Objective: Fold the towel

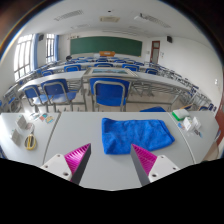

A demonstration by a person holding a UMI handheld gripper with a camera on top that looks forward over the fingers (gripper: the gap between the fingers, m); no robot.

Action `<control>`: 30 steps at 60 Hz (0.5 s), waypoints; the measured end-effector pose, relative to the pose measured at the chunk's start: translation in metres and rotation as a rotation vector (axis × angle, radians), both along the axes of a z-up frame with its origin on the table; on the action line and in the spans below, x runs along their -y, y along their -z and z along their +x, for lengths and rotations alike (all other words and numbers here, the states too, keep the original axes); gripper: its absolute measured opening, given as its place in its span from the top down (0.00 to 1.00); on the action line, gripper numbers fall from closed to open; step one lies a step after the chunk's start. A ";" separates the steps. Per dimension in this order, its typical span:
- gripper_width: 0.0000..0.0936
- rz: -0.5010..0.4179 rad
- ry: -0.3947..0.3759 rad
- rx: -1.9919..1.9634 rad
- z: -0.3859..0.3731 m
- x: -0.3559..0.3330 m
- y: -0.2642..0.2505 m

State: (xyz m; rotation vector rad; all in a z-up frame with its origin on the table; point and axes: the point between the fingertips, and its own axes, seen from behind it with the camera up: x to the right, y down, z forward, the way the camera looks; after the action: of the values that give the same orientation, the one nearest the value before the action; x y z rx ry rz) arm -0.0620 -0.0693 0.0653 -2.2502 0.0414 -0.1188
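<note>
Seemingly, little folding has been done: one blue towel [136,134] is lying loosely on the table [60,135], ungrasped.

Going left to right, a small cluster of objects, too small to be identified, is seen near the table's left edge; next, the left finger [78,156] of the hand-held gripper [110,160] is seen, then the towel, spread roughly flat and rumpled toward the table's middle and far edge, just ahead of and between the fingers, then the right finger, and last a green and white item [180,116] near the right edge. The two fingers are held spread, with nothing pinched between them. One towel, one gripper with two pink pads and one table in use are counted; rows of blue chairs [108,92] stand beyond, and a chalkboard [105,45] is seen on the far wall. Grasping an edge and folding it over is judged to remain.
</note>
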 end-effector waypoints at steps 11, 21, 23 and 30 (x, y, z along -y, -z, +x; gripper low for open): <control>0.15 -0.007 -0.053 0.032 -0.006 -0.074 0.048; 0.33 -0.027 -0.091 0.025 -0.011 -0.098 0.074; 0.39 -0.032 -0.091 0.029 -0.008 -0.101 0.078; 0.76 -0.030 -0.129 0.081 -0.003 -0.103 0.074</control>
State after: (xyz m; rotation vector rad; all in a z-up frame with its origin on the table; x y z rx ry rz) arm -0.0652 0.0335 -0.0092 -2.2685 -0.1496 -0.1417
